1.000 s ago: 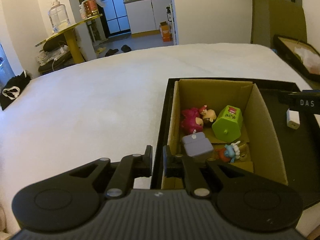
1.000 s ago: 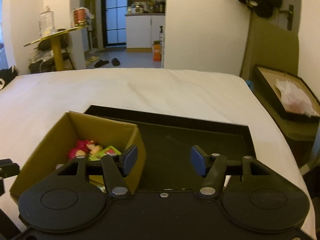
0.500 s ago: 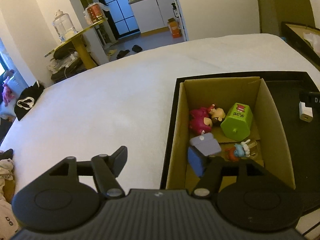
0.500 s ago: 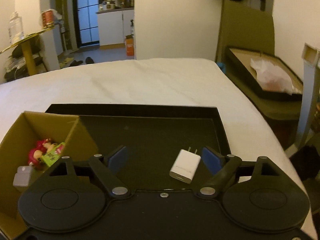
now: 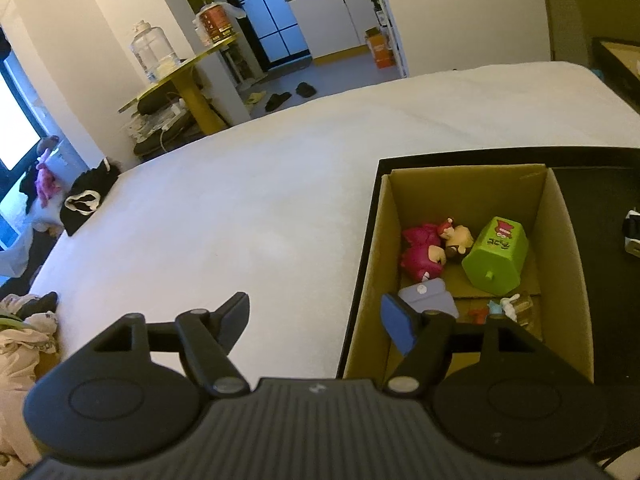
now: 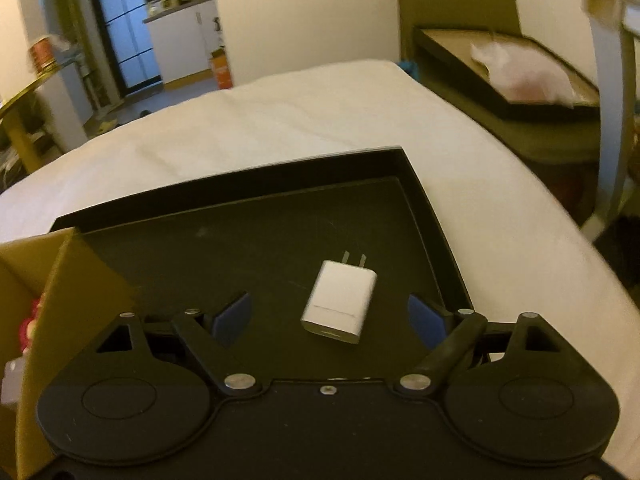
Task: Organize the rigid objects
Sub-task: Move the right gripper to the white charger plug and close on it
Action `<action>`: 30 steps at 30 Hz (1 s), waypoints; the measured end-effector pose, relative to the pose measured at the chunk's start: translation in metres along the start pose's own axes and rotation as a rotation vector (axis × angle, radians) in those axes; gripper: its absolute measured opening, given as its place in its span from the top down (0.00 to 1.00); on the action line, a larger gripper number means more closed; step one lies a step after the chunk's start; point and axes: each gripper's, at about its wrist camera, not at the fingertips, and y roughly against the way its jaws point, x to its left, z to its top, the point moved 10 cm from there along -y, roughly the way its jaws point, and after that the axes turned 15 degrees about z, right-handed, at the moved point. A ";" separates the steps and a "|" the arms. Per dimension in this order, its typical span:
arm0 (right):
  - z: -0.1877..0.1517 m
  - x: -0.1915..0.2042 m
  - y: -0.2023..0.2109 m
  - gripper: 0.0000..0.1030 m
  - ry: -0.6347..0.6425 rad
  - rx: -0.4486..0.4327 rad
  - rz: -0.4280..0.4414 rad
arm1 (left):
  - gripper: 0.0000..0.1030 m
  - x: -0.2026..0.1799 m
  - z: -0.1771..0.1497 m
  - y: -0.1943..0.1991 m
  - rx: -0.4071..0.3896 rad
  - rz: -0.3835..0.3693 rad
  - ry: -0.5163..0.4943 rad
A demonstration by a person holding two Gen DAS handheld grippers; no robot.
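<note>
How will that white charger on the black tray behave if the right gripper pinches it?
The white charger looks like a rigid, boxy plastic block, so it probably won't flex. Lying flat on the black tray, it shouldn't roll. Its smooth shell may slip.

Left claw (image 5: 316,316) opening, empty; right claw (image 6: 330,316) opening, gripping nothing.

We see the cardboard box (image 6: 60,280) cut off at the right wrist view's left edge. In the left wrist view, the white charger (image 5: 633,236) is clipped by the right edge.
</note>
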 end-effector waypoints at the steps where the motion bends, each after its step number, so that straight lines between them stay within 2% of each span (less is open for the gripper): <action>1: -0.002 -0.004 -0.003 0.17 -0.014 0.004 -0.009 | 0.31 -0.001 0.000 0.000 0.002 0.003 -0.002; 5: -0.010 -0.015 -0.011 0.17 -0.054 0.021 -0.036 | 0.30 -0.004 0.001 0.002 0.017 0.012 -0.001; 10: -0.023 -0.017 -0.022 0.18 -0.039 0.025 -0.082 | 0.30 -0.007 0.001 0.010 0.008 0.014 -0.023; 11: -0.024 -0.016 -0.022 0.22 -0.016 0.017 -0.099 | 0.30 -0.006 0.000 0.011 0.010 0.014 -0.022; 13: -0.025 -0.008 -0.021 0.38 0.039 0.007 -0.100 | 0.30 -0.005 -0.001 0.010 0.018 0.013 -0.015; 15: -0.024 0.000 -0.020 0.62 0.077 0.006 -0.083 | 0.30 -0.003 -0.004 0.009 0.026 0.013 -0.008; 23: -0.023 -0.004 -0.008 0.64 0.052 0.017 -0.088 | 0.30 0.001 -0.007 0.009 0.032 -0.003 0.008; 30: -0.008 0.001 0.018 0.65 0.076 -0.040 -0.073 | 0.30 0.005 -0.008 0.008 0.038 -0.029 0.041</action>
